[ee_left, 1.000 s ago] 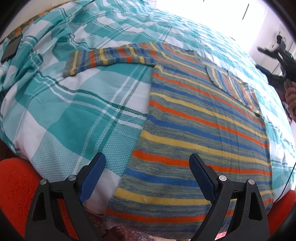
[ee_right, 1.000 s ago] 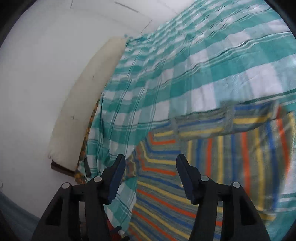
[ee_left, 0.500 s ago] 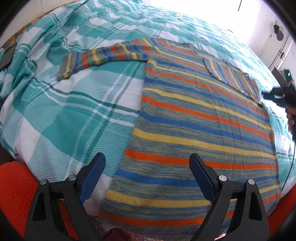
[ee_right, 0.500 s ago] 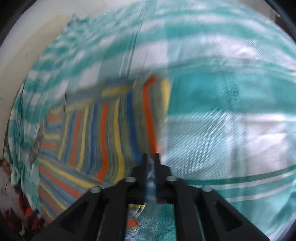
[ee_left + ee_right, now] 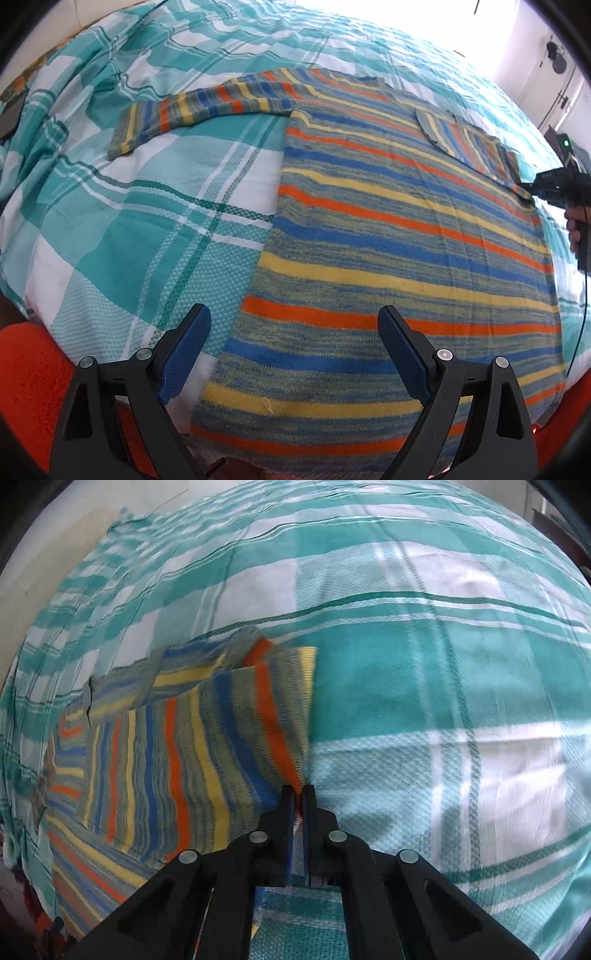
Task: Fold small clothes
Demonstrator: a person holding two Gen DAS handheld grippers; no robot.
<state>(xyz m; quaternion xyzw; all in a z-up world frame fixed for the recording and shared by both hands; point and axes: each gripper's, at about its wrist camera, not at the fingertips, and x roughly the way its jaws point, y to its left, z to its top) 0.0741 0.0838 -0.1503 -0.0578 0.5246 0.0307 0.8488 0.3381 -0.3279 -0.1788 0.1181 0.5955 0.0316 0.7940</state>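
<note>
Striped knit sweater (image 5: 399,236) lies flat on the teal checked bedspread (image 5: 155,221), one sleeve (image 5: 207,107) stretched out beyond and left of the left gripper (image 5: 295,339), the other sleeve (image 5: 236,716) already folded across the body. Right gripper (image 5: 298,794) is clamped on the sweater's edge right at its tips; whether it caught one layer or also the bedspread can't be told. Left gripper is released, jaws wide, hanging over the hem, touching nothing. Risks: thin pinch slips on lift; snagged bedspread drags along; unpinned hem slides, folded sleeve falls open.
</note>
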